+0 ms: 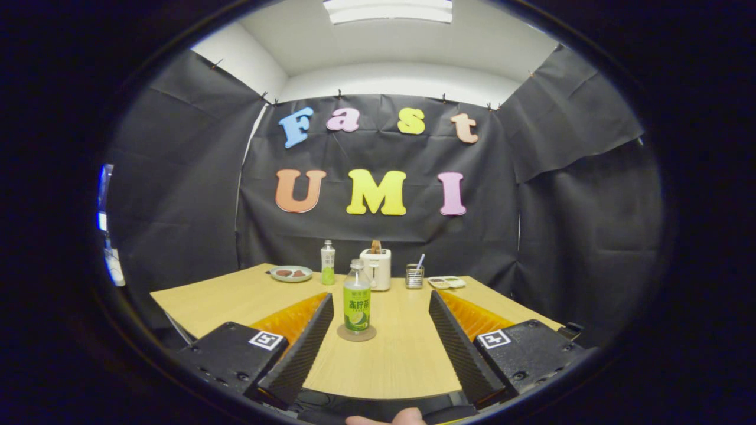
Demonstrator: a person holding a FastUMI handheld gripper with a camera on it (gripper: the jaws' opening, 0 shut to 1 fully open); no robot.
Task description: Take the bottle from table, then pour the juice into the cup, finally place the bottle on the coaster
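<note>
A clear bottle (357, 298) with a green label and a white cap stands upright on a round coaster (357, 334) on the wooden table (236, 301). It stands just ahead of my fingers, nearer the left one. My gripper (381, 302) is open and holds nothing; neither finger touches the bottle. A glass cup (414, 276) with a straw in it stands farther back on the table, to the right of the bottle.
At the table's back stand a second bottle (328, 262) with a green label, a white toaster (377, 267) with bread in it, a plate (290, 273) with dark food at the left and a small flat tray (447, 282) at the right. Black cloth walls close the booth.
</note>
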